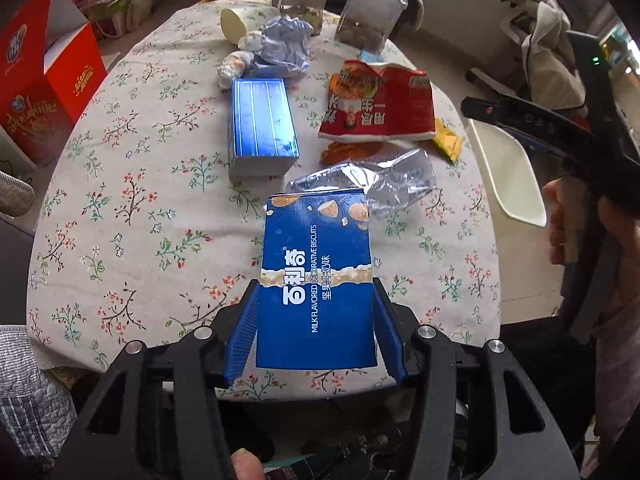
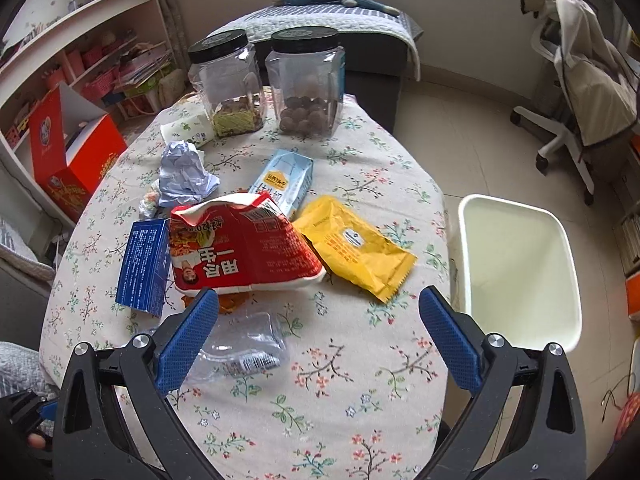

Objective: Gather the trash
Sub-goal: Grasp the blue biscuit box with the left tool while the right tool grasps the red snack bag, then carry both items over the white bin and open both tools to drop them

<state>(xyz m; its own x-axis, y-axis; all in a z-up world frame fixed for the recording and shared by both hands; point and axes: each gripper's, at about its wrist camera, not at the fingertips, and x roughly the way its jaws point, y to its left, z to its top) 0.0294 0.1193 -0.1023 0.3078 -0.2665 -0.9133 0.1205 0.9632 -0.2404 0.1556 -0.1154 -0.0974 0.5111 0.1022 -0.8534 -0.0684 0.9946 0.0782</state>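
In the left wrist view, the left gripper [image 1: 316,328] pinches a blue biscuit box [image 1: 316,280] by its sides, lifted above the floral tablecloth [image 1: 132,208]. The box hides part of a crushed clear bottle [image 1: 384,180]. Beyond lie a second blue box [image 1: 262,124] and a torn red noodle wrapper [image 1: 380,104].

In the right wrist view, the right gripper [image 2: 318,332] stands spread and empty over the bottle [image 2: 244,344], which its left finger partly covers. The red wrapper [image 2: 244,248] overlaps a yellow packet [image 2: 356,248] and a milk carton [image 2: 284,180]. A white bin [image 2: 520,264] stands beside the table.
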